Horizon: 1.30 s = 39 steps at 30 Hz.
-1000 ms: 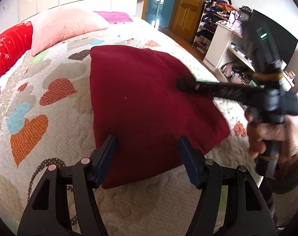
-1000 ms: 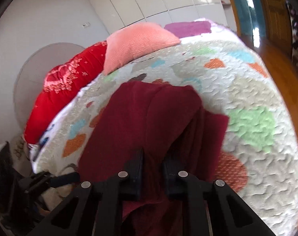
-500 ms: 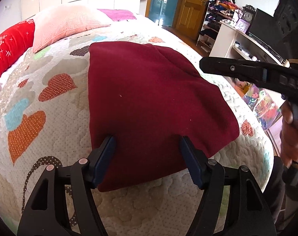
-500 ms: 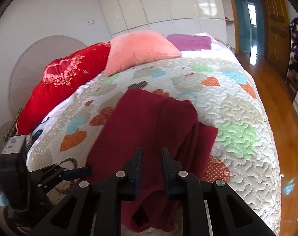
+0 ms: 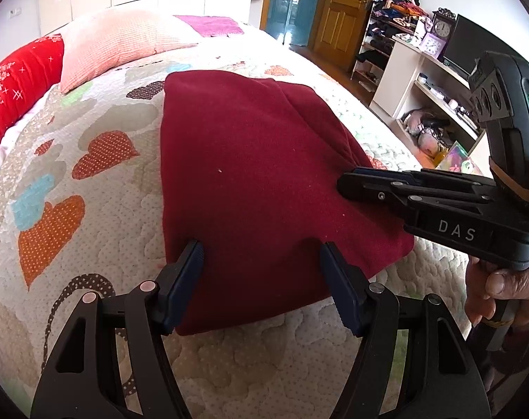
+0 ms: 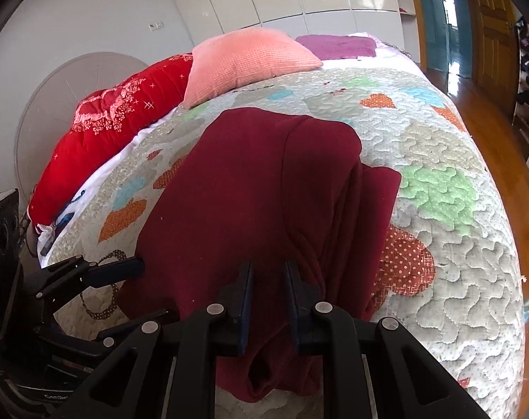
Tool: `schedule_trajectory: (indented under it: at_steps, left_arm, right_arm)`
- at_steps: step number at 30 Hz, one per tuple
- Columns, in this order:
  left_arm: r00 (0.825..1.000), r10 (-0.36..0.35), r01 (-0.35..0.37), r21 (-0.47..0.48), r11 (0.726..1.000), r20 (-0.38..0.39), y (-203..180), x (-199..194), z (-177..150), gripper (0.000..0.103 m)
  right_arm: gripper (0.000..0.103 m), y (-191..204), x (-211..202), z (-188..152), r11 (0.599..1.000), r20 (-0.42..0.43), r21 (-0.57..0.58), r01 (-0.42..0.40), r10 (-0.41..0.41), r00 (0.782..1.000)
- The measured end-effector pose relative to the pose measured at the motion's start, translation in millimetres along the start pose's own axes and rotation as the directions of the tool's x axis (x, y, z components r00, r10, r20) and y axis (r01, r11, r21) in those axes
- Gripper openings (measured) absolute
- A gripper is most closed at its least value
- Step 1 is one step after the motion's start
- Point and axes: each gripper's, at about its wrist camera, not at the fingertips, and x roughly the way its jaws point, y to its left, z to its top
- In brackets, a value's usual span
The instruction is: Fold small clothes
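The right gripper [image 5: 344, 184] swings back in over the dark red fleece garment [image 5: 264, 188], its tip now above the cloth's right side, jaws nearly together with nothing pinched. The left gripper [image 5: 261, 262] holds wide apart, straddling the garment's near edge. The folded garment lies flat mid-bed on the quilted heart-patterned bedspread [image 5: 89, 209], with soft rounded corners. Open quilt lies around it; a pink ribbed pillow [image 6: 247, 63] sits far back.
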Motion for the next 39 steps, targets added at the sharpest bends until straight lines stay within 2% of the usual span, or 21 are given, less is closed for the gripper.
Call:
schedule_trajectory:
  at_steps: [4,10,13,15,16,19,23,24,25,26,28,30,34,37,39]
  left_arm:
    - [0.999,0.037,-0.036,-0.010,0.999,0.028,5,-9,4,0.069]
    - [0.997,0.063,-0.062,-0.033,0.998,0.038,15,-10,9,0.069]
    - [0.997,0.073,-0.071,-0.050,0.996,0.039,19,-9,11,0.069]
    - [0.996,0.079,-0.077,-0.060,0.995,0.035,21,-8,14,0.069]
    - [0.996,0.087,-0.084,-0.063,0.994,0.035,22,-6,15,0.069]
    - [0.993,0.114,-0.112,-0.069,0.991,0.026,24,-3,17,0.069]
    - [0.992,0.124,-0.121,-0.088,0.989,0.033,30,-1,20,0.069]
    - [0.991,0.128,-0.124,-0.095,0.988,0.035,33,-1,21,0.069]
    - [0.991,0.125,-0.120,-0.109,0.987,0.036,36,-1,21,0.069]
    - [0.993,0.115,-0.109,-0.124,0.986,0.036,40,-1,21,0.069]
    - [0.998,0.062,-0.056,-0.173,0.983,0.030,50,1,22,0.069]
    - [1.000,0.004,0.001,-0.223,0.975,0.019,61,6,24,0.070]
    - [0.998,-0.061,0.062,-0.288,0.956,0.014,74,16,29,0.078]
    - [0.994,-0.105,0.098,-0.303,0.948,-0.007,77,31,36,0.079]
    - [0.991,-0.135,0.121,-0.321,0.939,-0.019,79,40,39,0.080]
  right_arm:
    - [0.015,4,-9,3,1.000,-0.006,0.008,0.003,-0.003,1.000]
    - [0.018,7,-26,7,0.999,0.068,0.039,0.006,-0.009,0.998]
    - [0.018,-1,-15,5,0.997,0.046,0.072,0.029,-0.032,0.998]
    - [0.018,-5,-5,1,0.995,0.020,0.071,0.076,-0.078,0.997]
    - [0.021,-8,-2,-2,0.993,0.014,0.075,0.090,-0.091,0.996]
    - [0.022,-15,-3,-2,0.992,0.015,0.116,0.056,-0.059,0.998]
    - [0.025,-8,-14,2,0.993,0.041,0.092,0.075,-0.079,0.996]
    - [0.027,-6,-17,3,0.993,0.050,0.085,0.078,-0.082,0.995]
    - [0.032,-5,-20,4,0.993,0.060,0.084,0.080,-0.085,0.995]
    - [0.038,-6,-22,5,0.993,0.071,0.092,0.075,-0.082,0.994]
    - [0.060,-13,-25,5,0.990,0.100,0.138,0.043,-0.057,0.993]
    - [0.069,-22,-21,5,0.983,0.101,0.181,0.032,-0.051,0.994]
    - [0.073,-45,5,8,0.967,0.039,0.255,0.012,-0.023,0.999]
    - [0.081,-58,22,13,0.951,0.038,0.306,-0.047,0.037,0.999]
    - [0.082,-63,30,17,0.941,0.049,0.327,-0.084,0.072,0.996]
